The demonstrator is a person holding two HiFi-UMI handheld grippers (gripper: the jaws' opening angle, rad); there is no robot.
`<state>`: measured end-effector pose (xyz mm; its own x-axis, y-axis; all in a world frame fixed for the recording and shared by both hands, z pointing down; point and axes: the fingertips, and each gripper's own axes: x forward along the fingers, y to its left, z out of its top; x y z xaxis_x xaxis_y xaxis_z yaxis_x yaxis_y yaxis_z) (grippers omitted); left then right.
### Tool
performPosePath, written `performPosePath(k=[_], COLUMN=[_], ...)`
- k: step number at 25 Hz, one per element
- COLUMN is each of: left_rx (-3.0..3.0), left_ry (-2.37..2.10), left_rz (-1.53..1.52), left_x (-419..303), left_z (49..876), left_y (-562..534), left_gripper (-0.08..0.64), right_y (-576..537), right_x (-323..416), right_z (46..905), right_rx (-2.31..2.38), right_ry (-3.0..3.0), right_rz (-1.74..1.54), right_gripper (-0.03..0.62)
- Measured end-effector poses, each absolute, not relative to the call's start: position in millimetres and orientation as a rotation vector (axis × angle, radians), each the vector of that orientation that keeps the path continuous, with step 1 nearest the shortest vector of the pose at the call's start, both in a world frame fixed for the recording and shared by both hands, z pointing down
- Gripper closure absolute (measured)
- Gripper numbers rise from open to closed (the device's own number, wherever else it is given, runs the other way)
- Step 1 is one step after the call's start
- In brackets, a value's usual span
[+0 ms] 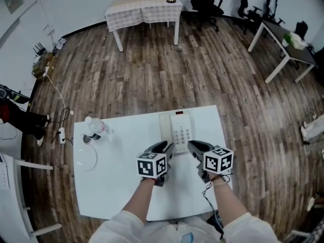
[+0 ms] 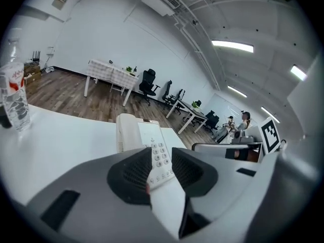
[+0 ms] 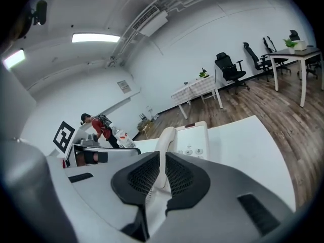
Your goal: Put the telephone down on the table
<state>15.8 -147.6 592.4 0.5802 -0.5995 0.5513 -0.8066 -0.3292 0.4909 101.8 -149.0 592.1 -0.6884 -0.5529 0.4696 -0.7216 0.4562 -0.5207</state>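
Telephone (image 1: pixel 178 128), white with a keypad and its handset on the left side, lies on the white table (image 1: pixel 126 186), toward the far edge and a little right of centre. Both hand-held grippers meet it at its near end. The left hand-held gripper (image 1: pixel 167 147) comes in at the near left corner; in the left gripper view its dark pads are closed against a white wedge of the telephone's body, with the lowest keys right between them. The right hand-held gripper (image 1: pixel 192 146) sits at the near right corner, and in the right gripper view its jaws stand almost together, pinching a thin white edge of the telephone. The person's forearms reach in from the near side of the table. A clear water bottle (image 1: pixel 96 126) stands well to the left on the same table. Beyond lies wooden floor (image 1: pixel 152 75), with a cloth-covered table (image 1: pixel 144 9) against the far wall.
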Motion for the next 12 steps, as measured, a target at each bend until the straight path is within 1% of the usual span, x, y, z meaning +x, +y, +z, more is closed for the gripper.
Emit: performPosePath(k=[2, 5, 6, 12], left_rx=[2.065, 2.086, 2.098, 2.18], left_ry=[-1.113, -1.089, -1.076, -1.005], left_rz=[0.344, 0.308, 0.295, 0.286], left_x=[16.3, 18.7, 20.5, 32.1], left_z=[584.1, 568.9, 563.6, 540.6], left_y=[-140.5, -128.9, -124.1, -92.2], left_gripper=[0.496, 0.547, 0.558, 0.56], right_y=[-138.4, -121.8, -116.2, -85.3], right_x=[98.8, 93.2, 91.3, 80.0], right_z=[584.1, 571.8, 568.2, 544.5], right_rx=[1.098, 1.079, 1.071, 1.023], right_ry=[-2.493, -2.521, -2.531, -2.572], right_rz=[1.046, 1.039, 1.038, 0.982], right_gripper=[0.541, 0.544, 0.545, 0.549])
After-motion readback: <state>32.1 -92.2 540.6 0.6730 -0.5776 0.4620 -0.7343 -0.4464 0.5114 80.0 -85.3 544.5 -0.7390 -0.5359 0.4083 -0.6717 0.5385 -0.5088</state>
